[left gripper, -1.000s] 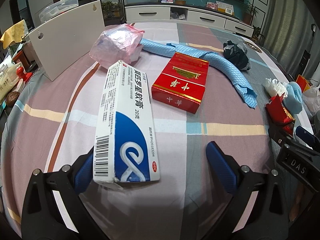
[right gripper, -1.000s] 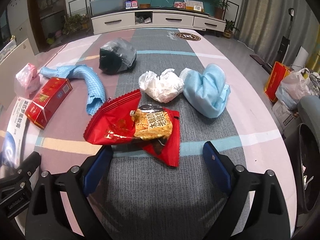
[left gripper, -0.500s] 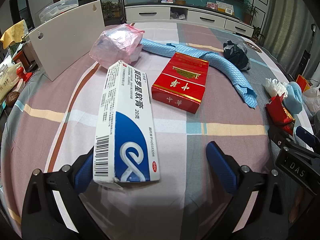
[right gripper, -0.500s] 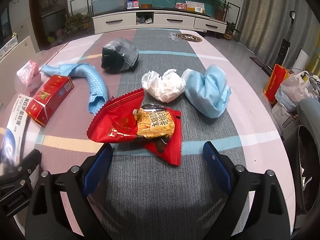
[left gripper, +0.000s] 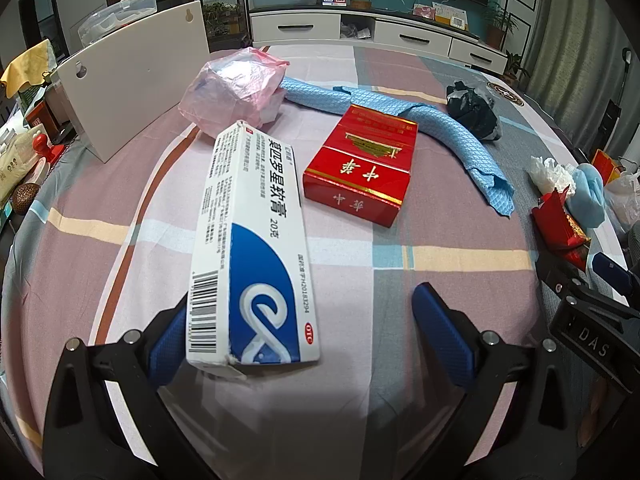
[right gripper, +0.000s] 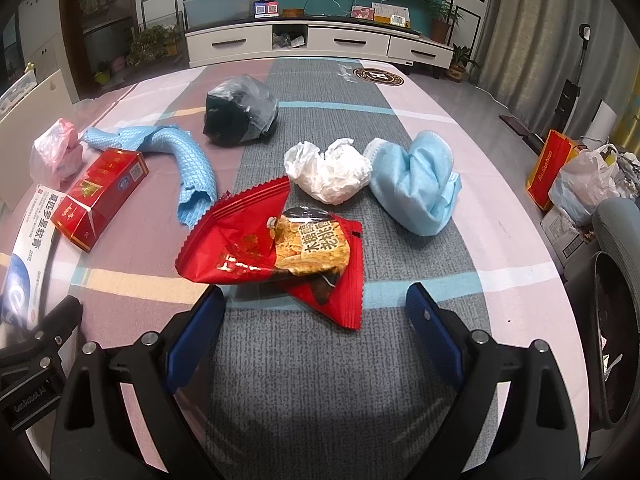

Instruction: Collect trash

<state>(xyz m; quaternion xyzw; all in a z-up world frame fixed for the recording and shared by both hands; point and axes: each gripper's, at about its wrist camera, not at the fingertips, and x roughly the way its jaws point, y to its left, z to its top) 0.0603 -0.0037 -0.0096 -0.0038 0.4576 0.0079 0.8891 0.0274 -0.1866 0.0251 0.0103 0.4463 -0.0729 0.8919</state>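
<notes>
A white and blue ointment box (left gripper: 248, 248) lies on the striped cloth, its near end between the fingers of my open left gripper (left gripper: 308, 332). Behind it lie a red cigarette pack (left gripper: 360, 164), a pink plastic bag (left gripper: 236, 88), a blue cloth (left gripper: 440, 128) and a black bag (left gripper: 474, 110). My right gripper (right gripper: 316, 328) is open and empty just in front of a red snack wrapper (right gripper: 276, 248). Behind the wrapper lie a white crumpled tissue (right gripper: 328, 170), a blue face mask (right gripper: 420, 180), the black bag (right gripper: 240, 110) and the blue cloth (right gripper: 184, 160).
A white board (left gripper: 136, 76) stands at the table's left edge. A TV cabinet (right gripper: 320, 42) stands beyond the table. Bags (right gripper: 576, 184) sit on the floor to the right. The right gripper's body (left gripper: 588, 320) shows at the left wrist view's right edge.
The right gripper has shifted slightly left, so the wrapper and other trash sit a little further right in its view. The left gripper has not moved.
</notes>
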